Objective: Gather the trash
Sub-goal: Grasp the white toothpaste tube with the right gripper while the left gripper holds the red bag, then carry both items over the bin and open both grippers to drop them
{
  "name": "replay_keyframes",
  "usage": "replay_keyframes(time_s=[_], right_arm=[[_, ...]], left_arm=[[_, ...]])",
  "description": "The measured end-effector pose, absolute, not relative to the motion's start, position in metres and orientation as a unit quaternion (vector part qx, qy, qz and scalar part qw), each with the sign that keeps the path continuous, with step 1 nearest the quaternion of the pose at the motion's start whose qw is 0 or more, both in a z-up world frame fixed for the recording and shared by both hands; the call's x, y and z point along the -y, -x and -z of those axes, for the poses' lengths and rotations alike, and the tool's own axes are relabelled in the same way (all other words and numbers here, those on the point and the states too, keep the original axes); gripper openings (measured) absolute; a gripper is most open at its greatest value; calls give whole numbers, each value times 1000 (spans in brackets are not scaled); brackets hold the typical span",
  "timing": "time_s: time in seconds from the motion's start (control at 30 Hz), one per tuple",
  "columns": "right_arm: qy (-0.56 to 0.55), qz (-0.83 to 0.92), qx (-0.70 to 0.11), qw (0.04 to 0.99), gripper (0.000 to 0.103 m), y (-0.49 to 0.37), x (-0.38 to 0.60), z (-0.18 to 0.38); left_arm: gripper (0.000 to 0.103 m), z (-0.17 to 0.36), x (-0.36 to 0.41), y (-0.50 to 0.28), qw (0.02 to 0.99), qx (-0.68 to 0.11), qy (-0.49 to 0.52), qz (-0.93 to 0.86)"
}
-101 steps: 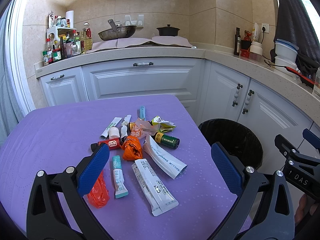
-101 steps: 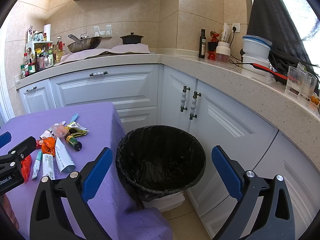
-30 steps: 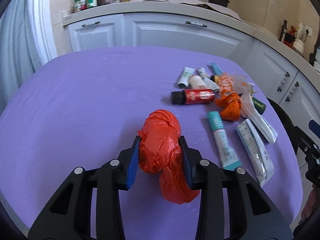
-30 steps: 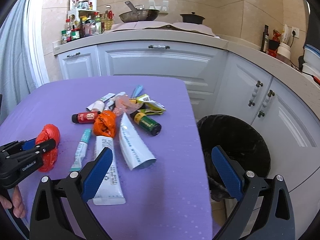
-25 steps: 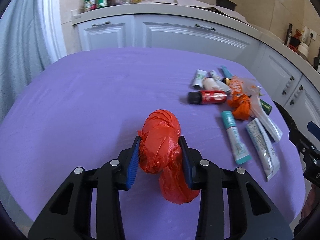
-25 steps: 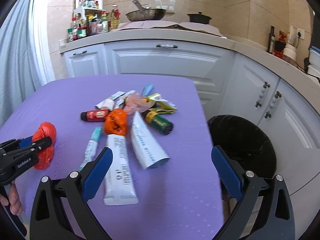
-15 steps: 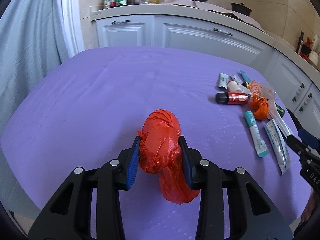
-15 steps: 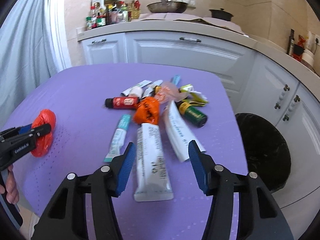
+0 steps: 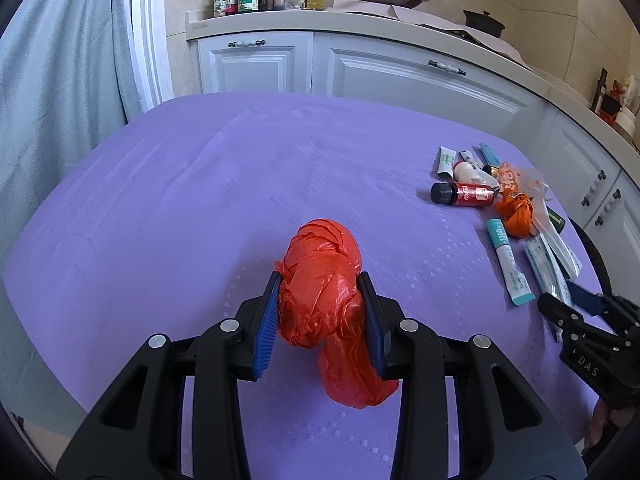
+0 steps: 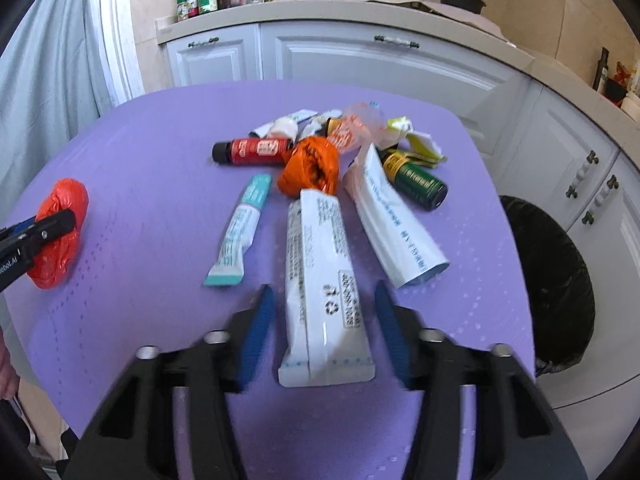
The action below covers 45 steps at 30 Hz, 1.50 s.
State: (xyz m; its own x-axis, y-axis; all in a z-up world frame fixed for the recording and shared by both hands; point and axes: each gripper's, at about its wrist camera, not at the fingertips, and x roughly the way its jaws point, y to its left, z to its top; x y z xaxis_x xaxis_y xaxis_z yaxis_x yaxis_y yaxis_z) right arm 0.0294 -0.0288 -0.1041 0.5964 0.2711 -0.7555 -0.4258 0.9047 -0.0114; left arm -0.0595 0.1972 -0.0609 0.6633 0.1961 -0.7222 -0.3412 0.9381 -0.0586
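The left tool (image 9: 320,308) is clamped on a crumpled red plastic bag (image 9: 324,300), its blue pads pressed into both sides of the wad; the bag's tail hangs down below the jaws. In the right wrist view the same bag (image 10: 60,232) sits at the far left over the purple desk (image 9: 200,200), well apart from the rest of the trash.

The right tool (image 10: 324,328) is partly open, holding nothing, with its two blue pads on either side of the lower end of a large white tube (image 10: 324,300) that lies flat on the desk (whether the pads touch it cannot be told, as that part is blurred). Just left of this tube lies a smaller teal-and-white tube (image 10: 240,232), and to its right a second white tube (image 10: 396,232) angled outward. Beyond them are an orange bag wad (image 10: 312,168), a red bottle with a black cap (image 10: 252,150) on its side, a dark green bottle (image 10: 416,182), and some small wrappers.

A black-lined trash bin (image 10: 552,280) stands on the floor beside the desk's right edge, in front of white cabinets (image 10: 360,60).
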Motion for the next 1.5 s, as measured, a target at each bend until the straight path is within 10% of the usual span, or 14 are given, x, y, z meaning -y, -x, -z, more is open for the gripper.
replay_keyframes(time_s=[1.5], right_arm=[[-7, 39, -332, 942, 39, -125, 289, 94]], left_arm=[[38, 58, 150, -153, 919, -386, -36, 76]])
